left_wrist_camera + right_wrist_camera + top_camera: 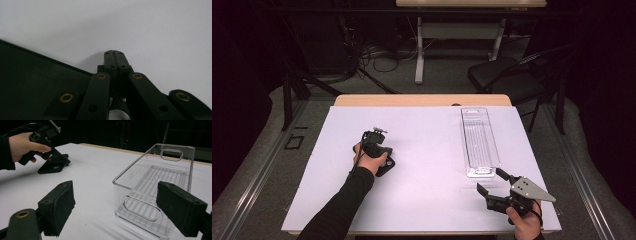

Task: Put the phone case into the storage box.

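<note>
A person's left hand holds my left gripper [383, 156] at the table's middle left, tipped down over a flat black object [388, 165]. Seen in the left gripper view, its jaws [113, 53] are shut together with nothing between them, and the black object [37, 82] lies just to their left. The right gripper view shows that left gripper [64, 161] touching down beside the same black object [51, 168]. My right gripper [491, 182] stands open near the front right, aimed at the near end of an empty clear plastic bin [480, 142]. Its pads [58, 205] frame the bin [130, 167].
A white sheet [427, 190] covers the tabletop, with a wooden edge showing at the back. Beyond the table stand a black folding chair [504, 75] and another table's legs [419, 50] with cables on the floor.
</note>
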